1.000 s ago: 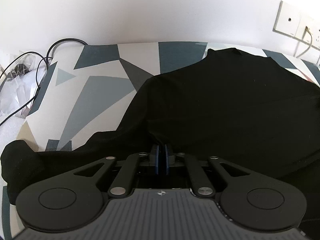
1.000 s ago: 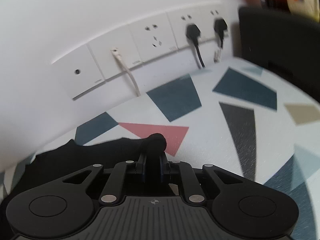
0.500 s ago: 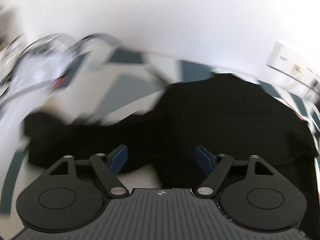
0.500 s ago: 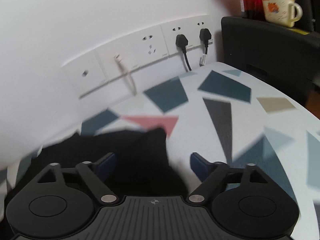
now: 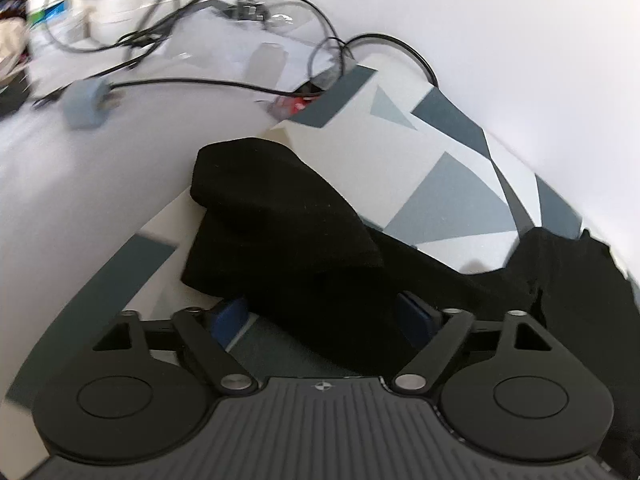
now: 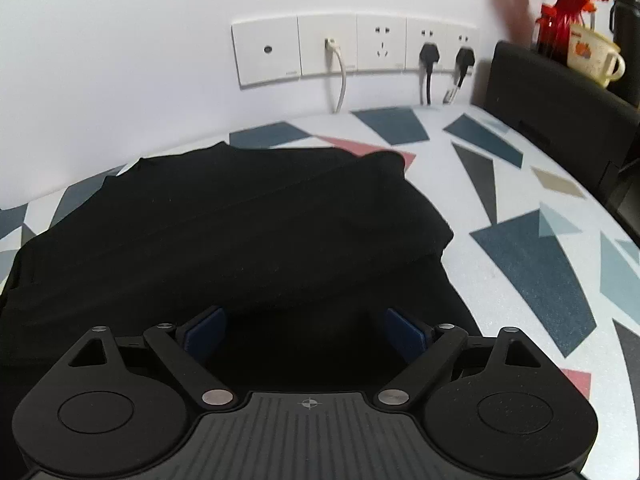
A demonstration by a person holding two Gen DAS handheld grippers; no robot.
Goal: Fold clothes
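A black long-sleeved garment lies on the patterned table. In the left wrist view its sleeve [image 5: 280, 216] stretches to the table's left edge, the cuff end folded back on itself. My left gripper [image 5: 322, 318] hovers over this sleeve, its jaws opening; the cloth runs between the blue pads [image 5: 228, 318] without being pressed. In the right wrist view the garment's body [image 6: 240, 232] lies with a fold across it. My right gripper [image 6: 305, 334] is above its near part, jaws opening, with cloth below and between the pads [image 6: 404, 334] but loose.
The table [image 6: 520, 248] has a white cover with grey, blue and pink shapes. Wall sockets [image 6: 360, 48] with plugged cables sit behind it. A black box [image 6: 560, 108] with a mug [image 6: 592, 56] stands at the right. Cables [image 5: 180, 84] and a grey adapter [image 5: 86, 100] lie left of the table.
Both grippers went from shut on black cloth to wide apart, letting it go. The left one swung toward the sleeve at the table's left edge; the right one drew back over the garment.
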